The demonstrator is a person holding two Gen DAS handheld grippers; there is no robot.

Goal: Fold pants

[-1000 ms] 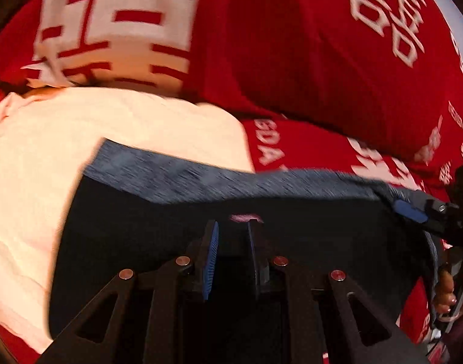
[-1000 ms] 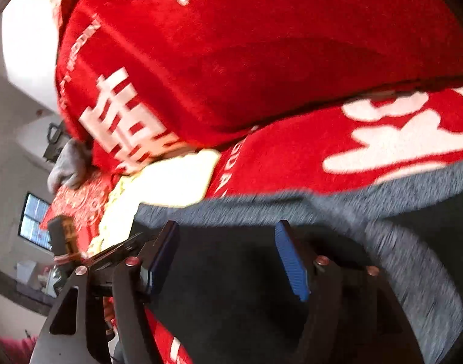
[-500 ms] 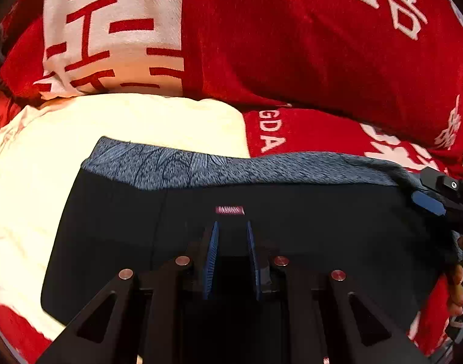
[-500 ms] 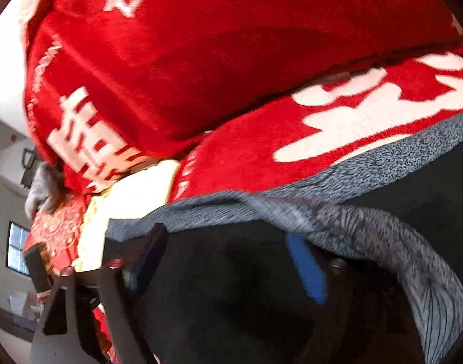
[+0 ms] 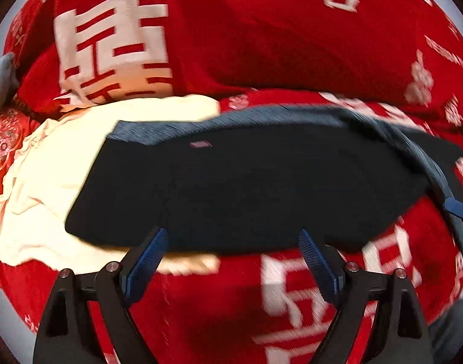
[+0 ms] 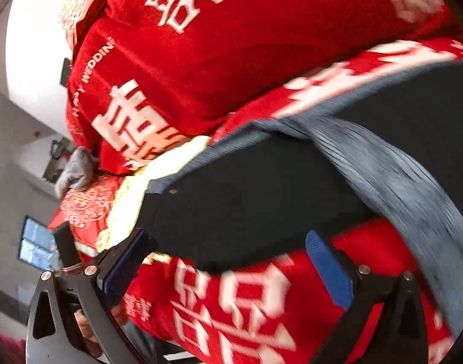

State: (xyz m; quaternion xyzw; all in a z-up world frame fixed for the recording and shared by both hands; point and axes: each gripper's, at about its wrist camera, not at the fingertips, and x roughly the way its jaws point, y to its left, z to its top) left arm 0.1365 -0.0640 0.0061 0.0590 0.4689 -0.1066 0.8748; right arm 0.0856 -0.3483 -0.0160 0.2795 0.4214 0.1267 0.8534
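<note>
Pants lie motion-blurred, right side cut off; both claws, left and right, opening, empty.

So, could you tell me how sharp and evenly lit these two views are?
Left wrist view: motion-smeared, pants edges soft, cream cloth blown out, fisheye bends the blanket. Right wrist view: waistband streaked with blur, white wall overexposed.

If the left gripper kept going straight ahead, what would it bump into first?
Probably the near edge of the black pants, lying just past the left gripper, whose opening jaws hold nothing; depth is hard to judge.
</note>
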